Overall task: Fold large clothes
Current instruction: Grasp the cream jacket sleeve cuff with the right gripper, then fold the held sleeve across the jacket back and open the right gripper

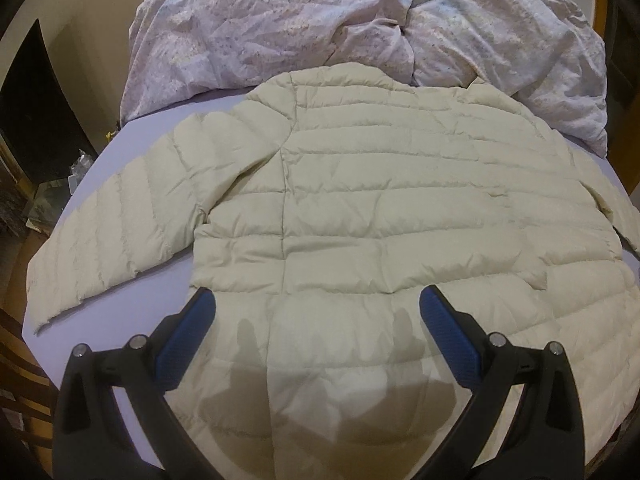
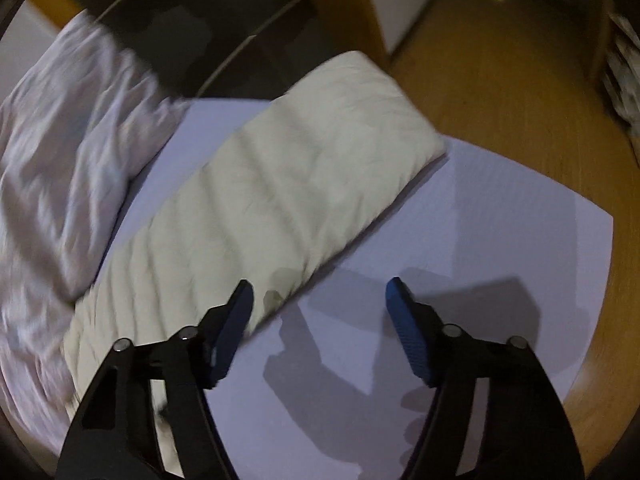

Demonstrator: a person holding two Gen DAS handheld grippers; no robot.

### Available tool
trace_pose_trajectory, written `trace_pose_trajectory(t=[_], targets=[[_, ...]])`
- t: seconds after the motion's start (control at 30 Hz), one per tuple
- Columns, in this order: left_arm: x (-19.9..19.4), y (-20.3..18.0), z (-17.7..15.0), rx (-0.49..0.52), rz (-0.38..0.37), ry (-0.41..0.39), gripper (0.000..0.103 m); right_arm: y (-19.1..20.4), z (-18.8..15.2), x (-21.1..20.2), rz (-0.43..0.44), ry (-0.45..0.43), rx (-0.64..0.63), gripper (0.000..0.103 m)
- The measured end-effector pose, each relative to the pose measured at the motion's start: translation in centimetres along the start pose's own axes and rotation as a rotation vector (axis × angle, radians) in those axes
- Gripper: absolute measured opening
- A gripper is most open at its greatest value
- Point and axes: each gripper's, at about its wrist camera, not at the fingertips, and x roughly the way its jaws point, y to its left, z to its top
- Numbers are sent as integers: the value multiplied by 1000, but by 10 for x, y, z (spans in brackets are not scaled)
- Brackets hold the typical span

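Observation:
A cream quilted puffer jacket lies spread flat, back up, on a lavender bed sheet, collar at the far side. Its left sleeve stretches out to the left. My left gripper is open and empty, hovering over the jacket's near hem. In the blurred right wrist view the other sleeve lies diagonally across the sheet, its cuff near the bed's far edge. My right gripper is open and empty above the sheet, its left finger over the sleeve's near edge.
A crumpled pale pink duvet is bunched at the head of the bed, and it also shows in the right wrist view. Wooden floor lies beyond the bed's right edge. Dark furniture stands to the left.

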Motion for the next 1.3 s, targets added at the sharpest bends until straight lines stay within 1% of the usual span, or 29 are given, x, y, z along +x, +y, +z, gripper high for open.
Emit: trace_pose_trajectory(t=[0.03, 0.1, 0.2, 0.3, 0.37, 0.43, 0.5, 0.57, 0.63, 0.7, 0.77, 0.8, 0.9, 0.97, 1.03, 1.13, 1.27, 1.3], targets=[[2, 0, 0, -2, -1, 3, 101, -4, 5, 3, 2, -5, 32, 63], [4, 2, 0, -6, -3, 6, 101, -8, 14, 5, -28, -29, 73, 61], [6, 4, 2, -12, -5, 5, 101, -12, 26, 9, -43, -58, 117, 58], [8, 5, 4, -14, -16, 7, 101, -11, 39, 15, -100, -87, 140, 51], [9, 6, 5, -13, -22, 10, 101, -9, 43, 18, -139, -99, 135, 42], [11, 8, 6, -15, -35, 14, 101, -5, 46, 21, -197, -117, 108, 24], [12, 9, 7, -14, -44, 14, 101, -2, 48, 24, -217, -123, 75, 8], [12, 10, 7, -9, -50, 7, 101, 1, 49, 26, -208, -127, 62, 4], [11, 11, 7, -5, -52, -4, 101, 5, 49, 24, -191, -140, 34, 3], [9, 12, 8, -4, -48, -16, 101, 9, 44, 12, -171, -167, -2, 3], [8, 13, 8, -9, -37, -24, 101, 28, 42, 6, -130, -194, -57, 3], [8, 15, 8, -14, -33, -27, 101, 40, 38, 1, -93, -202, -94, 3], [6, 23, 8, -45, -44, -46, 101, 68, 26, -12, -18, -207, -181, 3], [5, 28, 8, -61, -47, -45, 101, 98, 12, -20, 42, -204, -261, 3], [5, 32, 8, -70, -39, -43, 101, 125, -4, -26, 99, -186, -326, 3], [4, 40, 8, -85, -27, -40, 101, 167, -30, -28, 187, -133, -423, 3], [1, 50, 7, -102, -16, -44, 101, 216, -78, -32, 284, -46, -542, 3], [0, 53, 6, -108, -14, -44, 101, 229, -95, -32, 317, -13, -577, 3]])
